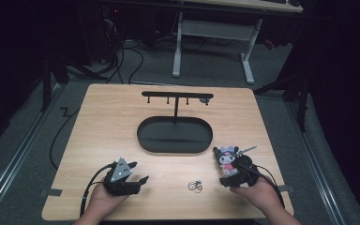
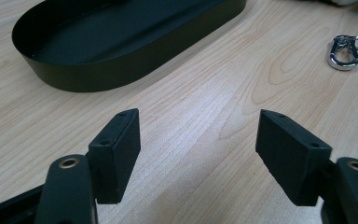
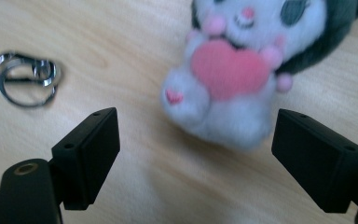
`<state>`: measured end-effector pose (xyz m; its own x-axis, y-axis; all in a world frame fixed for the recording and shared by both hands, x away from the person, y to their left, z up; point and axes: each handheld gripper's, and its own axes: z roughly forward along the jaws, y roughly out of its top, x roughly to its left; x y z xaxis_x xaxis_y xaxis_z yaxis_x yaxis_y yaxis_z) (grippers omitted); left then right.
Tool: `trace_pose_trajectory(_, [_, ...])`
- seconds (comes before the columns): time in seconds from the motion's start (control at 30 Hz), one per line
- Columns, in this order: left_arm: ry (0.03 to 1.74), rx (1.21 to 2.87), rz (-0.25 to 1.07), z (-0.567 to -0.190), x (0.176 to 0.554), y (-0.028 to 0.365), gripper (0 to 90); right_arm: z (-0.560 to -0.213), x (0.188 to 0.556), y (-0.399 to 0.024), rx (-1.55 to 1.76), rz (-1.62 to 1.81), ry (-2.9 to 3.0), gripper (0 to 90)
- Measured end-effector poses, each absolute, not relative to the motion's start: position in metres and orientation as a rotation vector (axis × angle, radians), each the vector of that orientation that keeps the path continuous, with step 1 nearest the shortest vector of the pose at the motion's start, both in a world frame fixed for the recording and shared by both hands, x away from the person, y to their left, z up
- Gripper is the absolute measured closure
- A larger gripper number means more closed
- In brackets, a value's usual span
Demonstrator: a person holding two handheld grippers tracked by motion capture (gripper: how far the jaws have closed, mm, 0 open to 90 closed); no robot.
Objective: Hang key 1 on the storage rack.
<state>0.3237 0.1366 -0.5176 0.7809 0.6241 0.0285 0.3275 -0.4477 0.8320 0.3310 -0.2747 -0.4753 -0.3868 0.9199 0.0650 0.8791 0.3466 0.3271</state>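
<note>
A small plush toy (image 1: pixel 227 160) with a black hood, white body and pink heart lies on the wooden table (image 1: pixel 108 122) at the right front. Just beyond my right gripper's open jaws it appears blurred (image 3: pixel 233 70). My right gripper (image 1: pixel 232 173) (image 3: pixel 196 140) holds nothing. A silver key ring with a clasp (image 1: pixel 195 185) (image 2: pixel 345 51) (image 3: pixel 25 77) lies between the two hands. My left gripper (image 1: pixel 138 172) (image 2: pixel 198 135) rests open and empty at the left front, pointing toward the tray.
A black oval tray (image 1: pixel 143 140) (image 2: pixel 121 65) sits mid-table, with a black T-shaped hook stand (image 1: pixel 177 96) rising from its far side. A thin metal chain (image 1: pixel 246 150) runs out from the plush. Cables trail off the table's left edge.
</note>
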Motion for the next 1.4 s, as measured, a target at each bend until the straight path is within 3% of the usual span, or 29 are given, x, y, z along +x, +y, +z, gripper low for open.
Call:
trace_pose_trajectory(0.17, [0.701, 2.077, 0.418, -0.518, 0.324, 0.136, 31.5, -0.477, 0.344, -0.27, 1.696, 0.438, 2.449, 18.8])
trace_pose_trajectory(0.27, [0.696, 2.078, 0.418, -0.518, 0.323, 0.137, 31.4, -0.478, 0.348, -0.271, 1.708, 0.43, 2.434, 26.3])
trace_pose_trajectory(0.33, [0.695, 2.082, 0.418, -0.518, 0.323, 0.137, 31.5, -0.478, 0.349, -0.272, 1.722, 0.435, 2.437, 37.9])
trace_pose_trajectory(0.43, [0.689, 2.09, 0.415, -0.518, 0.323, 0.136, 31.5, -0.476, 0.348, -0.275, 1.694, 0.419, 2.444, 43.5])
trace_pose_trajectory(0.7, [0.676, 2.099, 0.412, -0.519, 0.322, 0.133, 31.5, -0.473, 0.338, -0.289, 1.641, 0.38, 2.522, 42.5])
trace_pose_trajectory(0.87, [0.666, 2.105, 0.406, -0.52, 0.321, 0.131, 31.5, -0.473, 0.34, -0.292, 1.74, 0.446, 2.464, 27.5])
trace_pose_trajectory(1.0, [0.653, 2.109, 0.408, -0.52, 0.32, 0.131, 31.5, -0.476, 0.347, -0.288, 1.759, 0.452, 2.443, 25.4])
trace_pose_trajectory(1.3, [0.653, 2.106, 0.407, -0.519, 0.32, 0.133, 31.6, -0.482, 0.354, -0.286, 1.722, 0.384, 2.47, 44.0])
trace_pose_trajectory(1.4, [0.655, 2.102, 0.409, -0.519, 0.32, 0.133, 31.7, -0.478, 0.354, -0.286, 1.69, 0.398, 2.495, 46.2])
